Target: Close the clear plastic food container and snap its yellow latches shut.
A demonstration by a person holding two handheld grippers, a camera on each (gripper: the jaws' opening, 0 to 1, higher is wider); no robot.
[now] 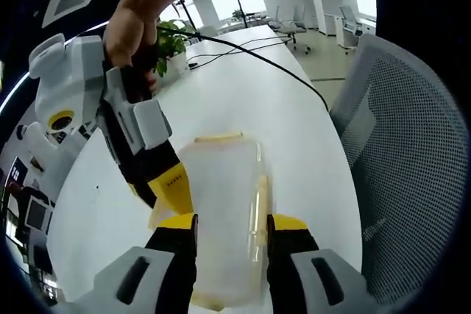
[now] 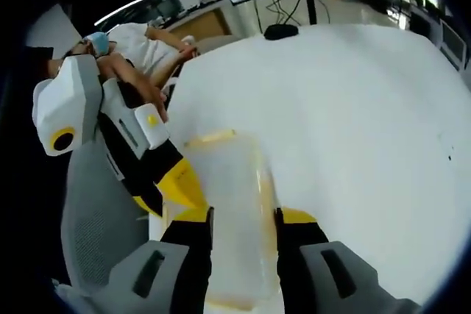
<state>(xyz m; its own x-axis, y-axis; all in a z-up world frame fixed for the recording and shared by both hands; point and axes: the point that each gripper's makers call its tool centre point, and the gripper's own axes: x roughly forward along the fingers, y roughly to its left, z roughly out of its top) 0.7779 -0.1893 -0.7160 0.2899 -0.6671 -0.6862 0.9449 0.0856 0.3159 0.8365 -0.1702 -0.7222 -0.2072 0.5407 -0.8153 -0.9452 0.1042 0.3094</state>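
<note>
The container (image 1: 221, 211) lies on the white bench (image 1: 243, 101), pinched from opposite ends between the closed-in fingers of the left gripper (image 1: 232, 244) and right gripper (image 2: 243, 244) — uneven squeezing could skid it off its latches (image 1: 218, 137).

One clear container (image 1: 224, 204), two hand-held grippers, one white table (image 1: 243, 93), one mesh chair (image 1: 412, 167), one potted plant (image 1: 171, 42).
</note>
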